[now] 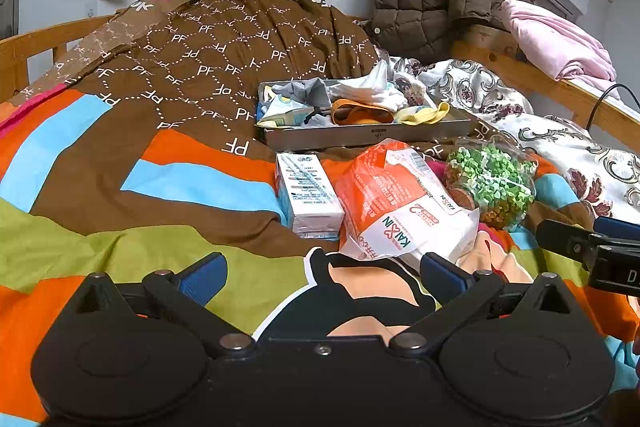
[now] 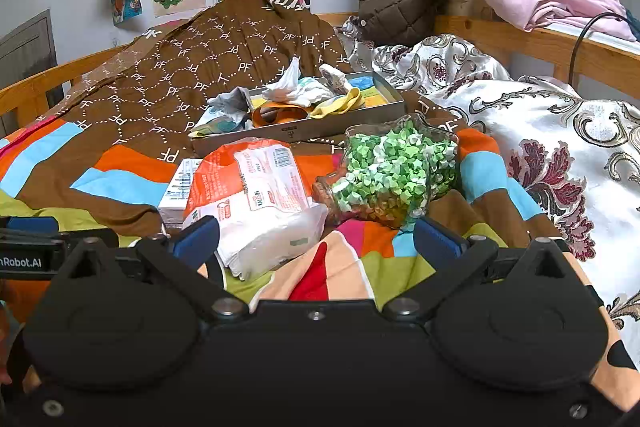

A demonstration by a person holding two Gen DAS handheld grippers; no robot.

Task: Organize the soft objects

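On bed, grey tray already holds socks and small cloths. Just in front of tray: tissue pack, carton, jar, not yet sorted. Left gripper and right gripper both spread wide, empty, near tissue pack.

Left hand-held gripper level, jaws spread wide, empty, right hand-held gripper alongside, jaws likewise spread, empty

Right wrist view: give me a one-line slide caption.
Open right tongs hover over tissue pack and jar of green paper stars, below the sock-filled tray.
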